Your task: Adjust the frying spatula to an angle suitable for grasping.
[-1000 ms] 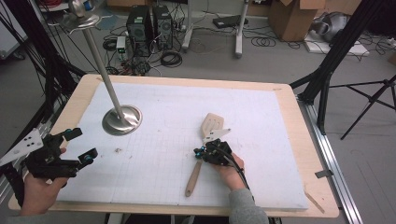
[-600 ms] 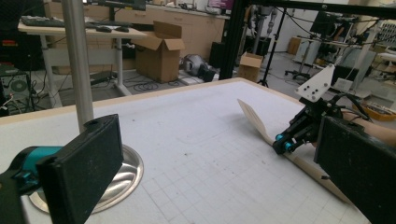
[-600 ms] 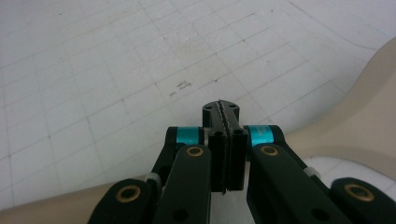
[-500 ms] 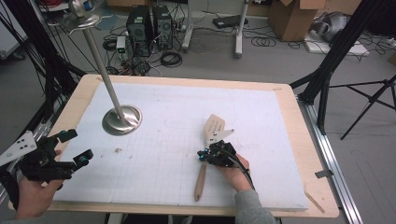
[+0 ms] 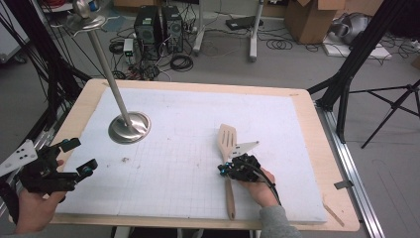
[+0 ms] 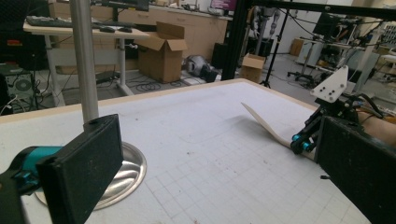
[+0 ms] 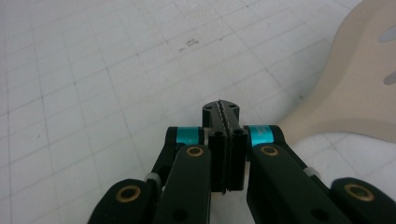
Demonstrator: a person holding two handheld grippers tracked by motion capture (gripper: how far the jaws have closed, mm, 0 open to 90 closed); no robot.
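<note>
My right fingers are pressed flat together, nothing between them, hovering low over the gridded white mat. In the high view the right gripper sits over the handle of the wooden spatula. The spatula's slotted blade points away from me, its handle end near the desk's front edge; whether I'm touching the handle I can't tell. In the right gripper view the blade lies just right of my fingertips. My left fingers are spread wide, holding nothing, at the mat's front-left corner. Left gripper is well apart from the spatula. A steel stand with a round base stands on the mat beyond my left hand. The wooden desk rims the mat.
</note>
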